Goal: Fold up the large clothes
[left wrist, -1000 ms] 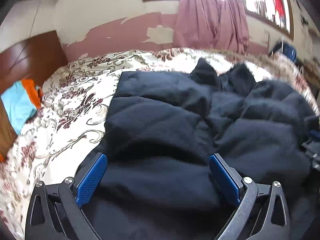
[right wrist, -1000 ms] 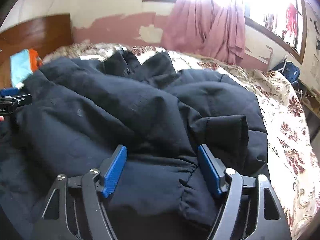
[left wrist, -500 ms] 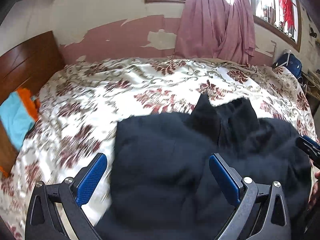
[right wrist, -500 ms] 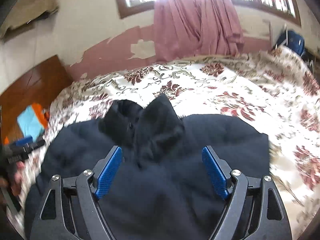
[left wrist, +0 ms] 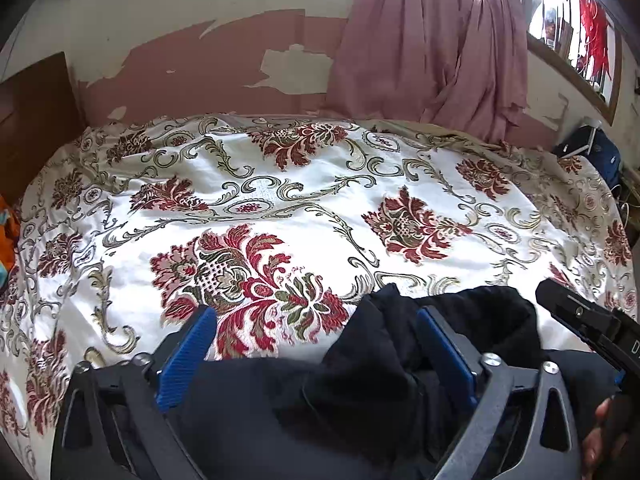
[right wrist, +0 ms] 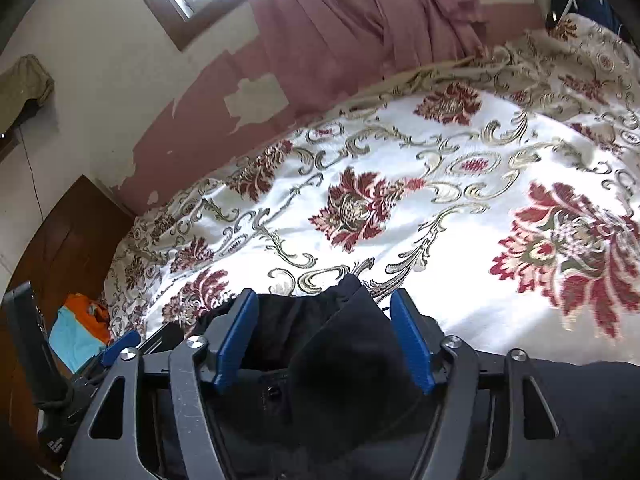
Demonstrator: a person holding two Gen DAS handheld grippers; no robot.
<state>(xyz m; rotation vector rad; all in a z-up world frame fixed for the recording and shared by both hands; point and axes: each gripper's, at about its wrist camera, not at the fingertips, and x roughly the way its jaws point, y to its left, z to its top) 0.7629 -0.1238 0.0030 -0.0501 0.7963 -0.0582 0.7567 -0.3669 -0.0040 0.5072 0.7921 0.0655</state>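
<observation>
A black padded jacket (left wrist: pixel 360 392) lies at the near edge of the bed, with only its collar end showing. In the left wrist view my left gripper (left wrist: pixel 316 344) hovers over that end, its jaws wide but closing. The collar bunches around its right pad without being pinched. In the right wrist view the jacket's pointed collar (right wrist: pixel 340 344) stands between the blue pads of my right gripper (right wrist: pixel 324 336), whose jaws are closing around it with slim gaps still showing. Each gripper shows in the other's view: the right gripper (left wrist: pixel 588 328) and the left gripper (right wrist: pixel 120 350).
A white bedspread (left wrist: pixel 280 208) with red flowers covers the bed beyond the jacket. Pink curtains (left wrist: pixel 432 40) hang at the far wall. A wooden headboard (right wrist: pixel 68 240) stands at the left with orange and turquoise cloth (right wrist: pixel 80 328). A blue bag (left wrist: pixel 600 156) sits at the far right.
Both grippers have drawn back toward the near edge of the bed, so the jacket has sunk to the bottom of both views. The right gripper rolled, and both sets of jaws narrowed.
</observation>
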